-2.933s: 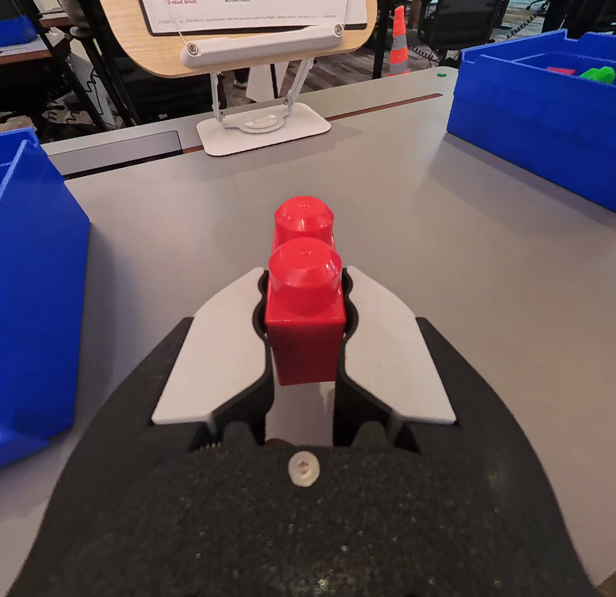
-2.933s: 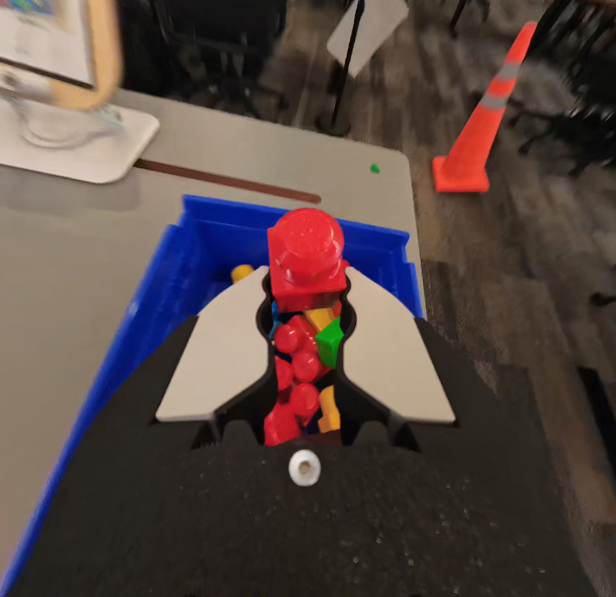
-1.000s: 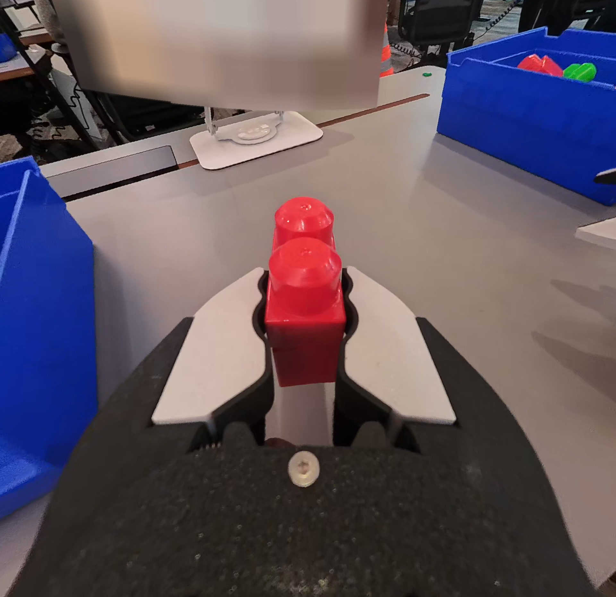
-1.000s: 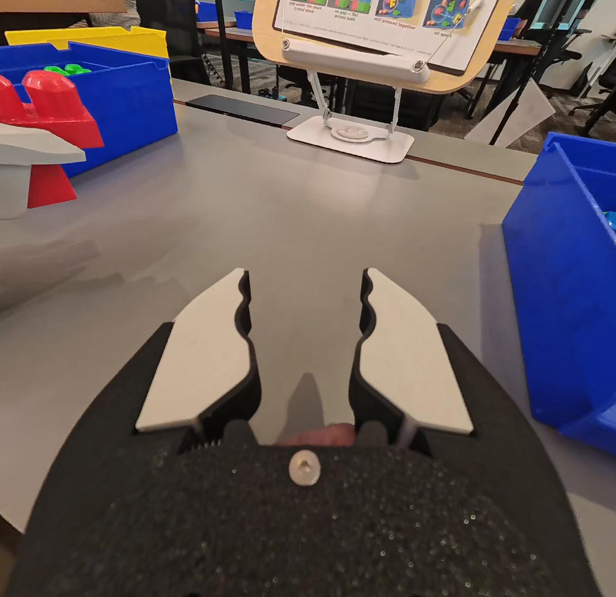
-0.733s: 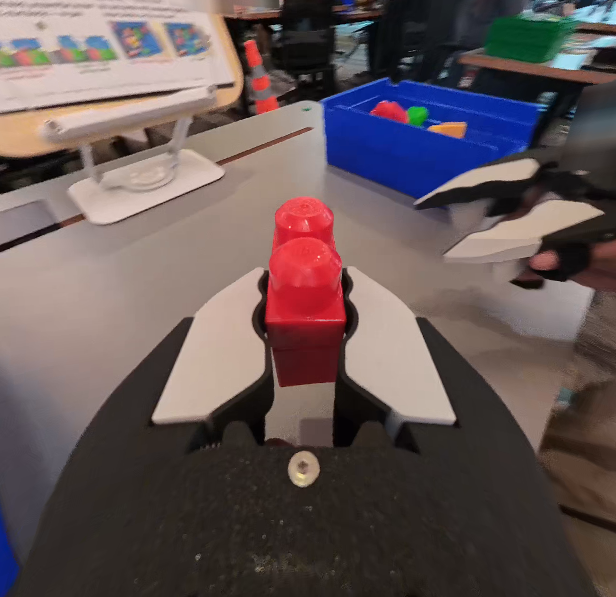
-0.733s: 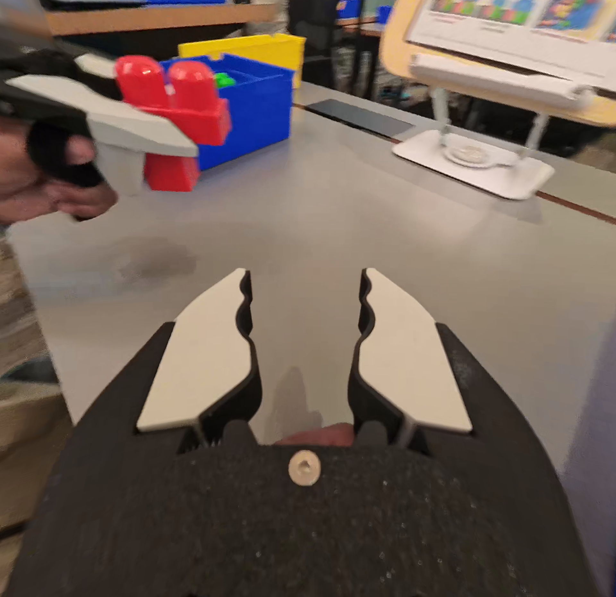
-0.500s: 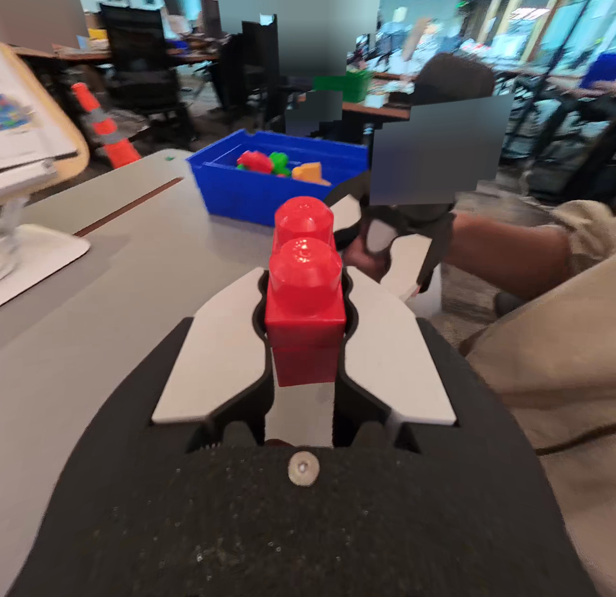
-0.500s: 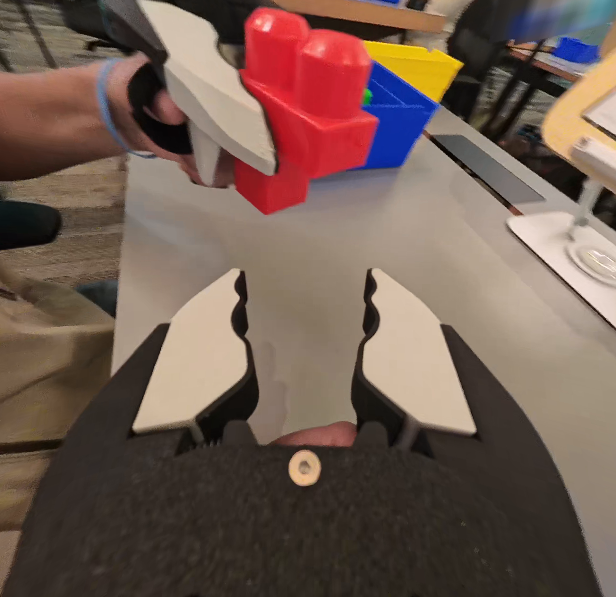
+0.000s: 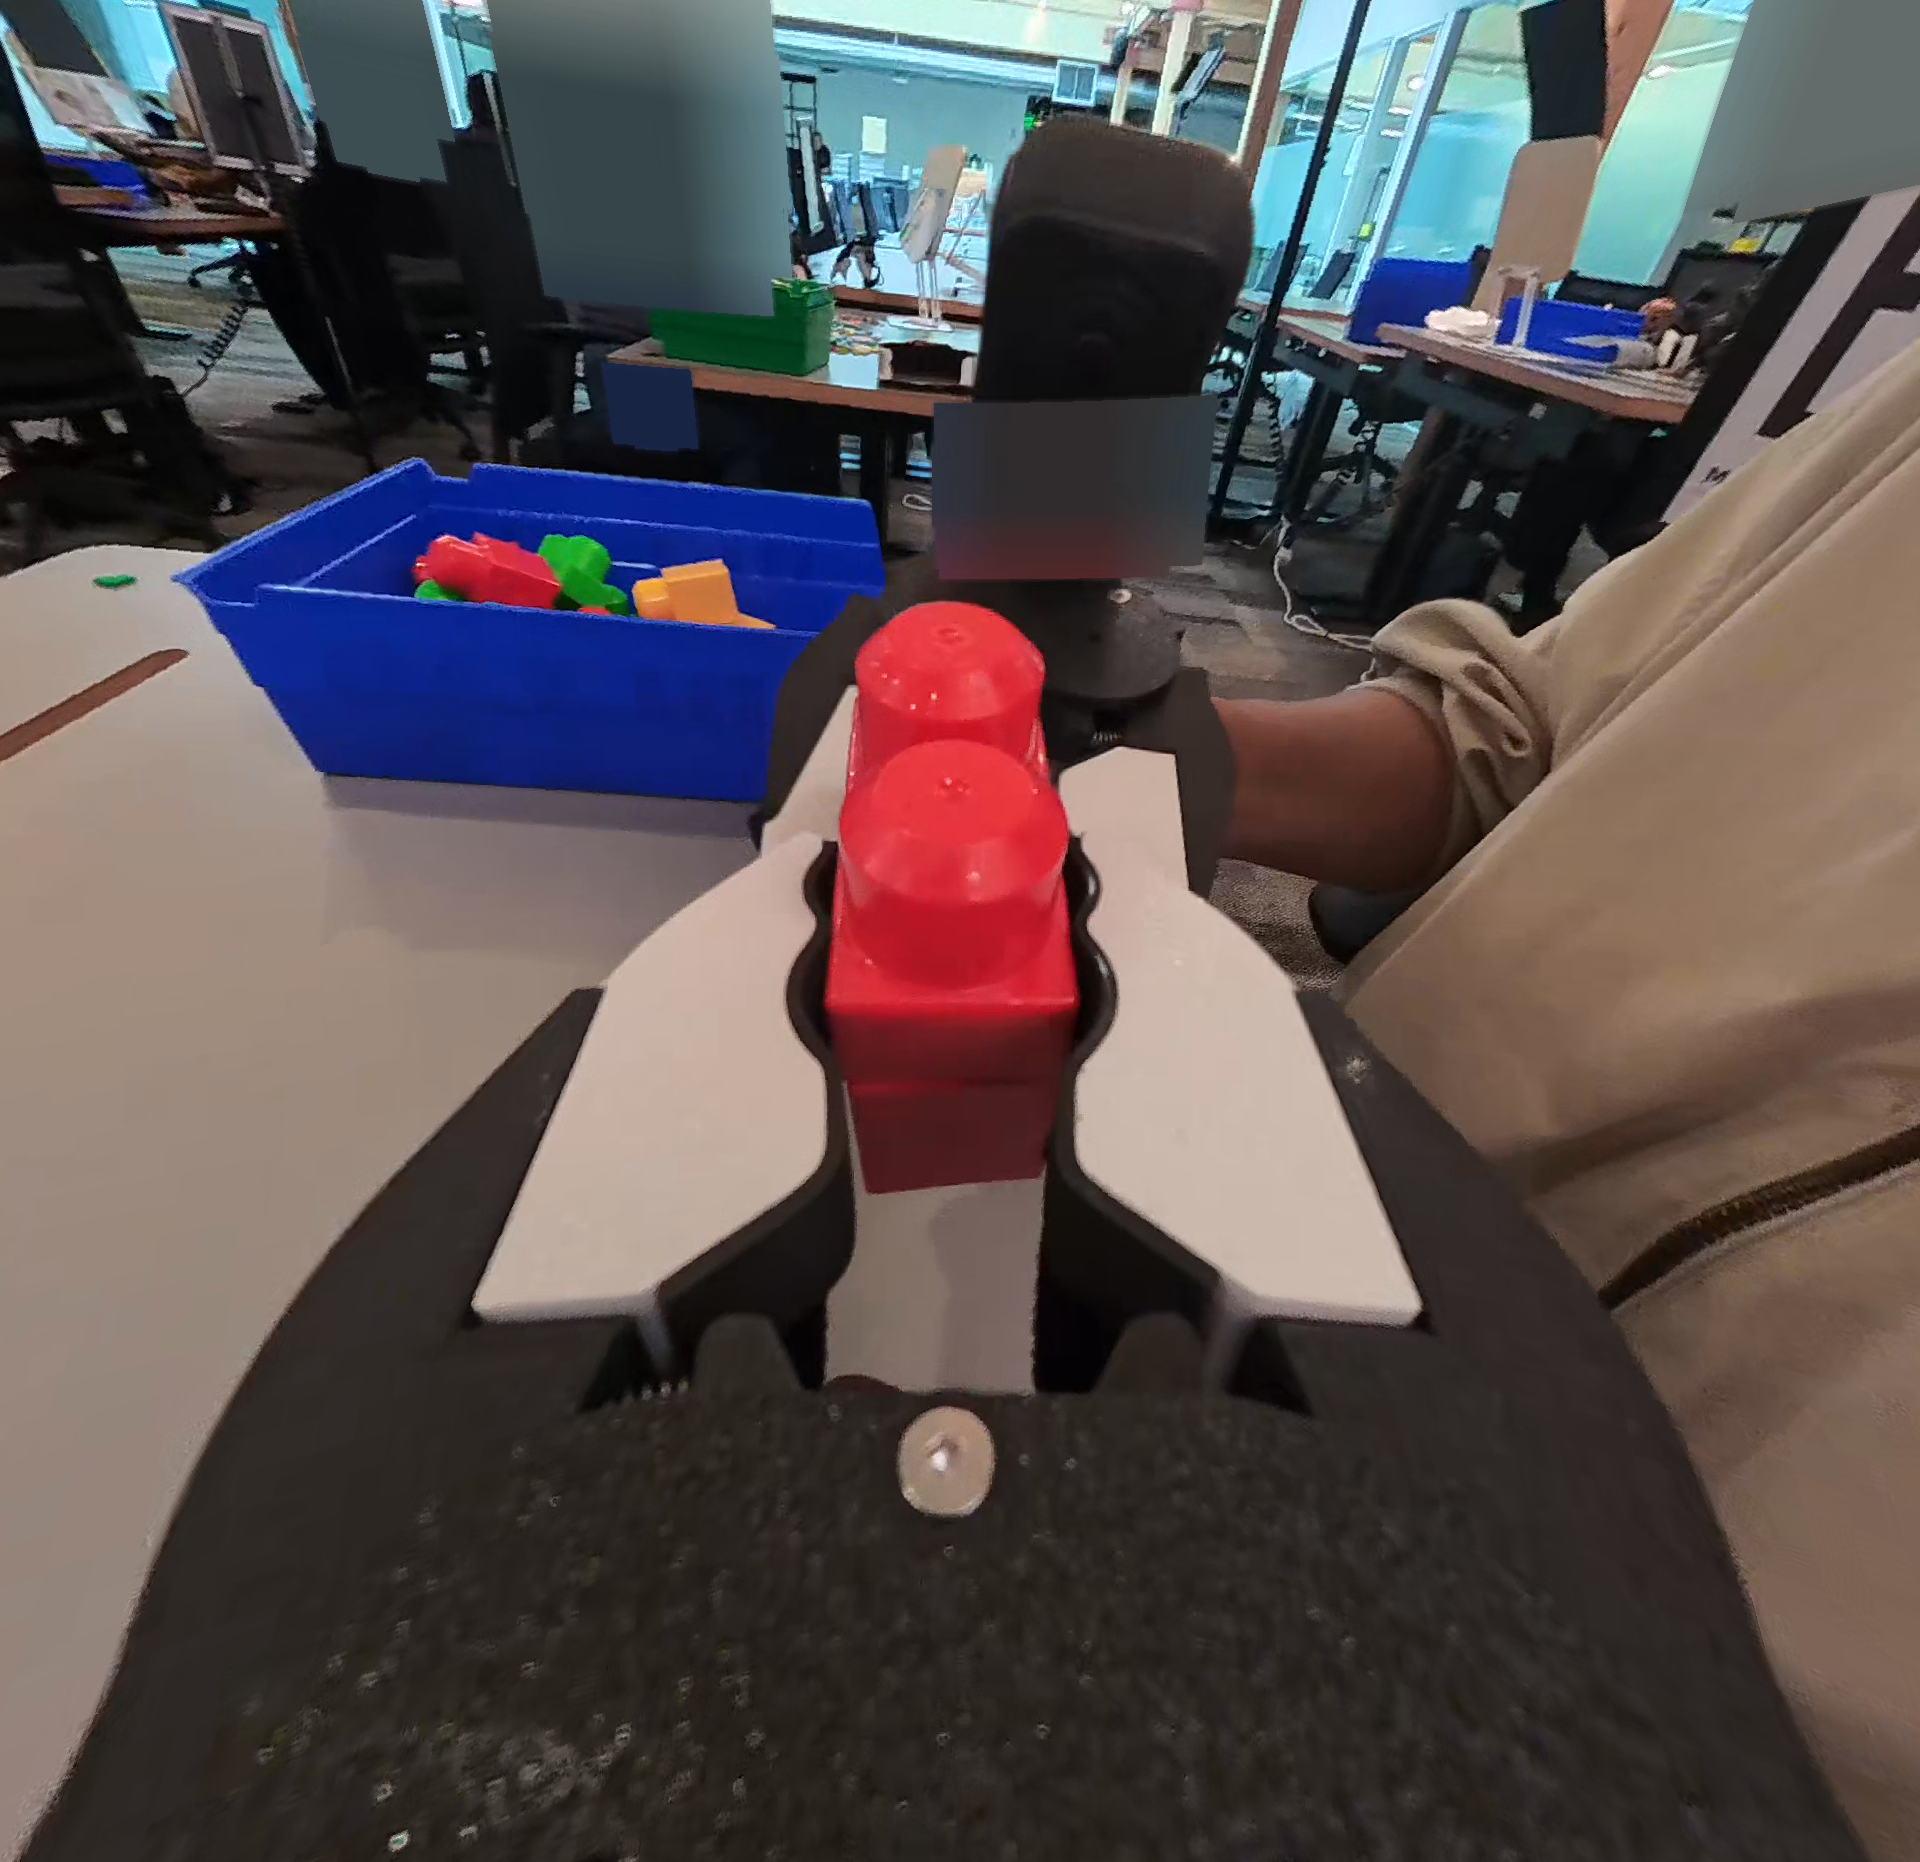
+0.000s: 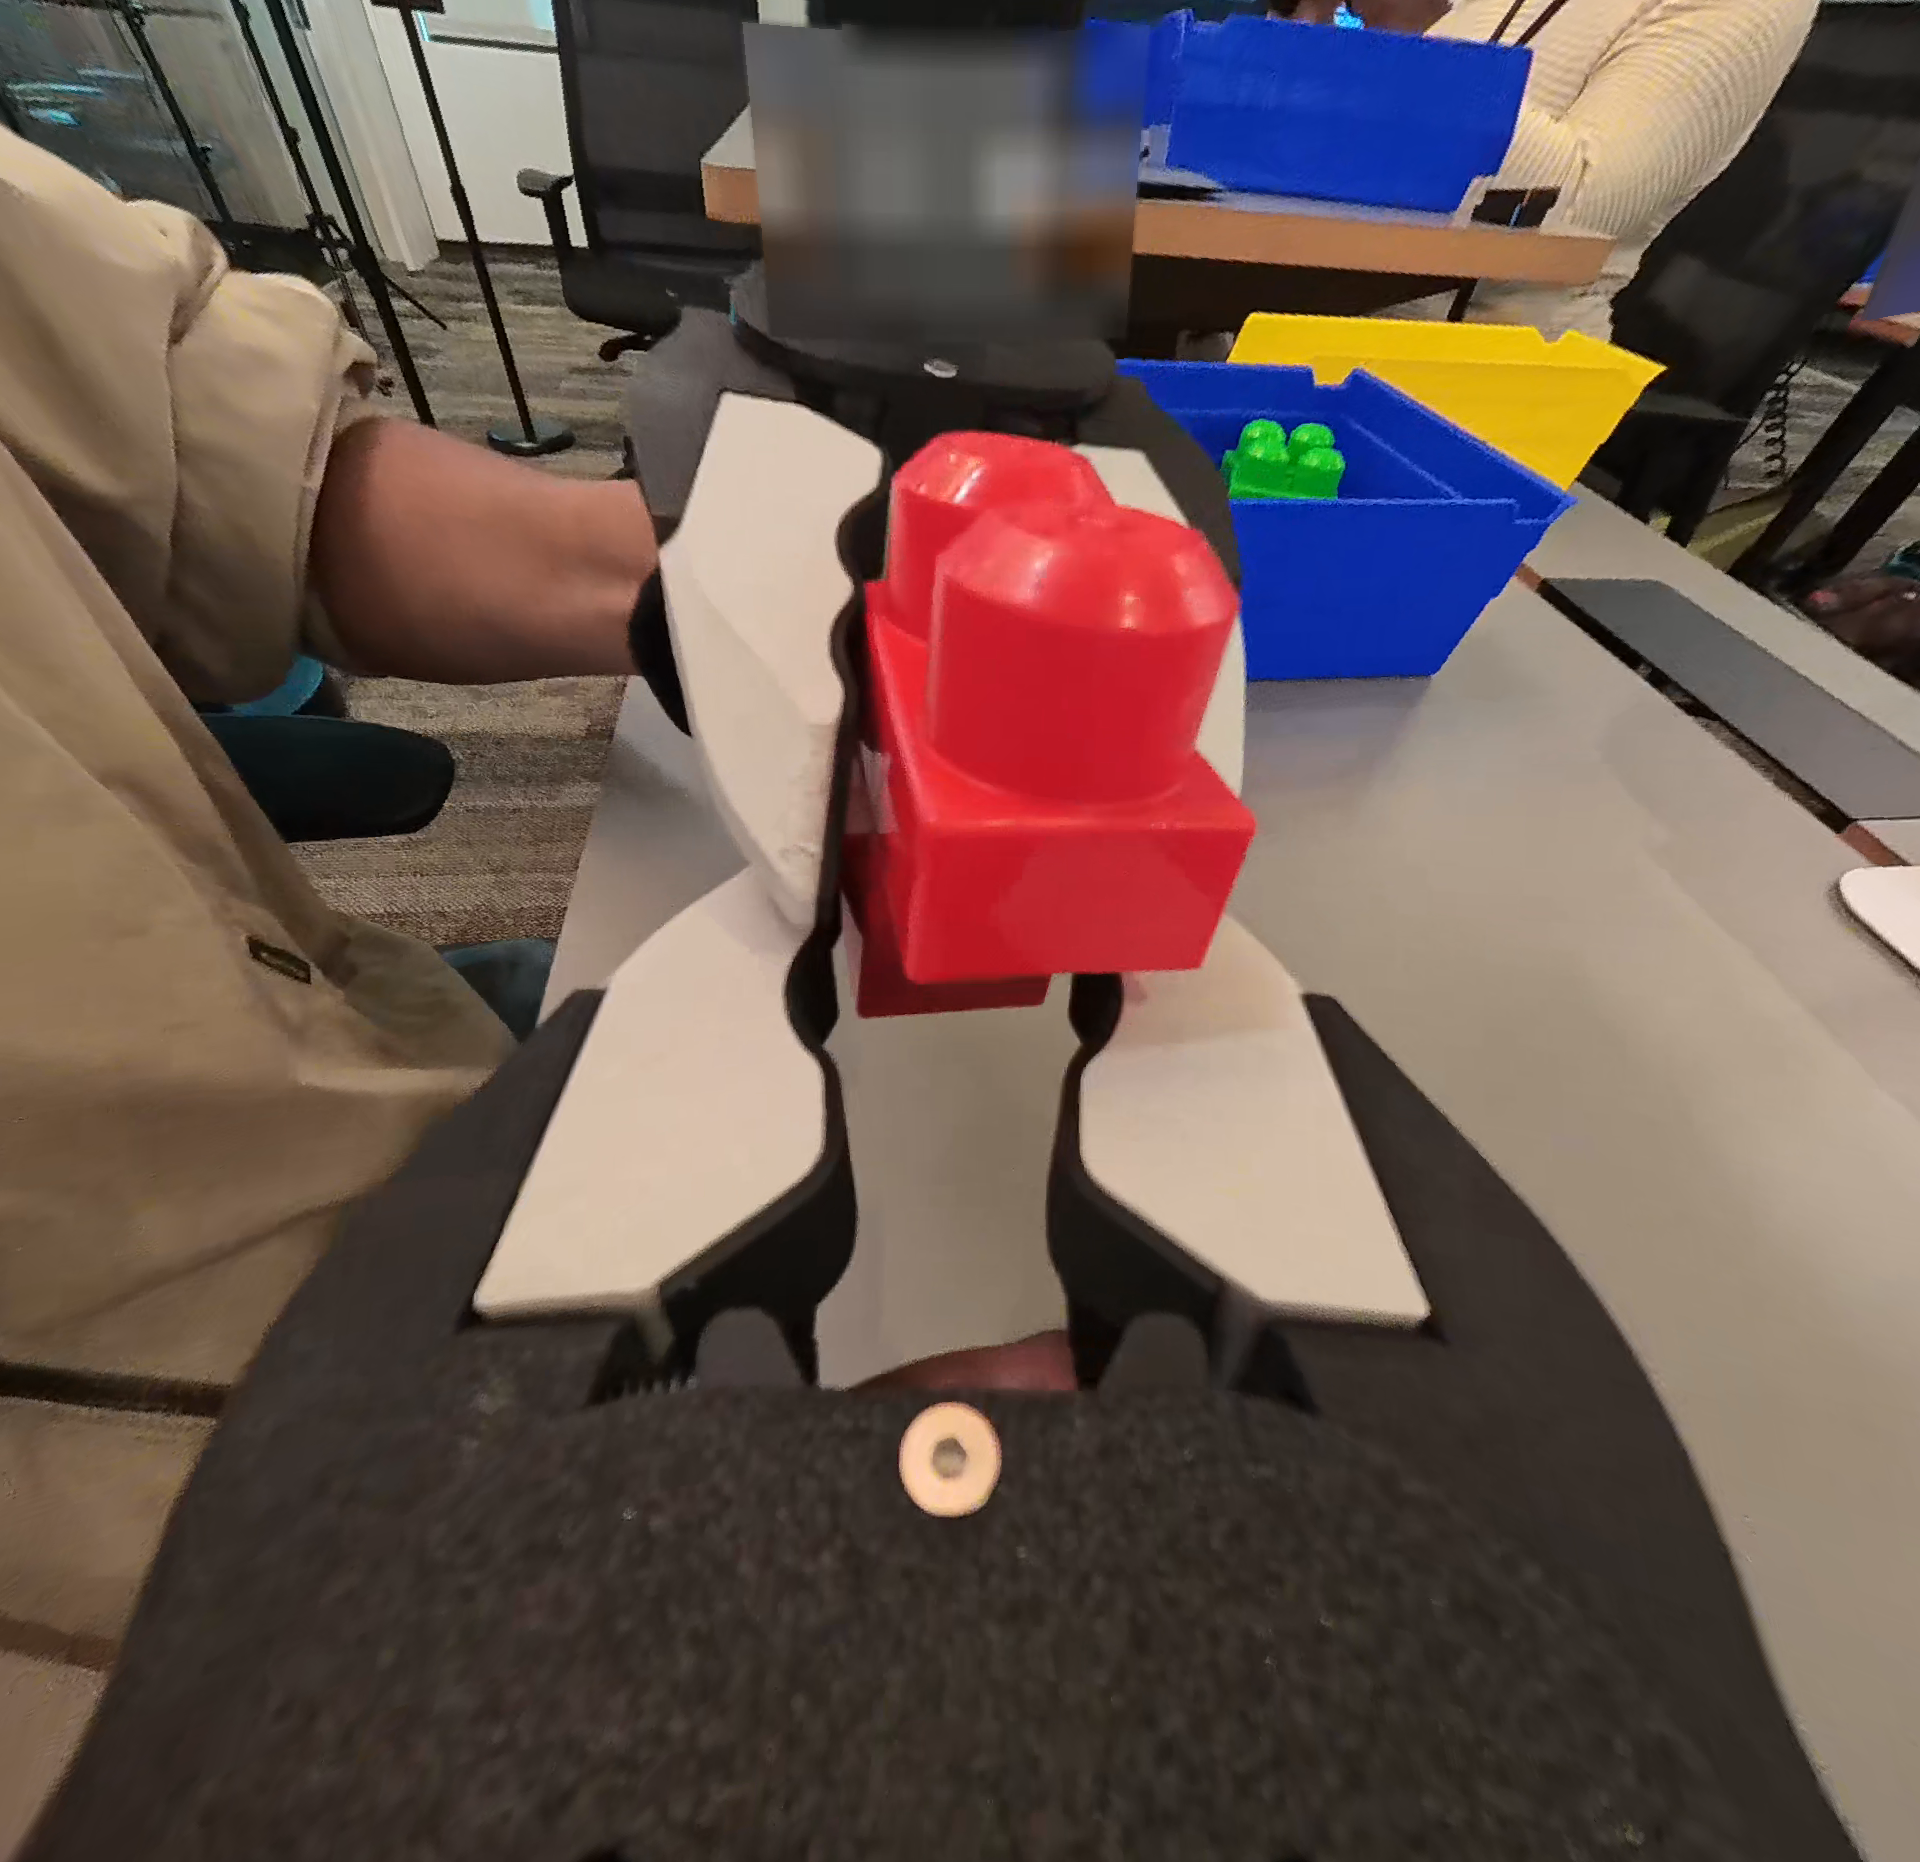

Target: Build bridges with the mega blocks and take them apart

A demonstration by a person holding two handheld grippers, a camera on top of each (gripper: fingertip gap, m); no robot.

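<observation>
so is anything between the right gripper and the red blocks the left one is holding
Nothing visible is. The right gripper faces the red blocks directly, its jaws spread just below them with only bare table behind. The left gripper grips them from the far side.

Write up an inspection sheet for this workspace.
Surface: grey table, bare where visible.
Job's things: two-stud red block stacked on a smaller red block, held in the air.
Clutter: blue bin with loose blocks; second blue bin holding a green block; yellow bin behind it.
Grippers: left claw shut on the stack; right claw faces it, fingers either side of the smaller red block, contact unclear.
Cables: pale cord on the floor beyond the table.
Surroundings: office desks and chairs; operator's beige sleeve; green bin on a far desk.
</observation>
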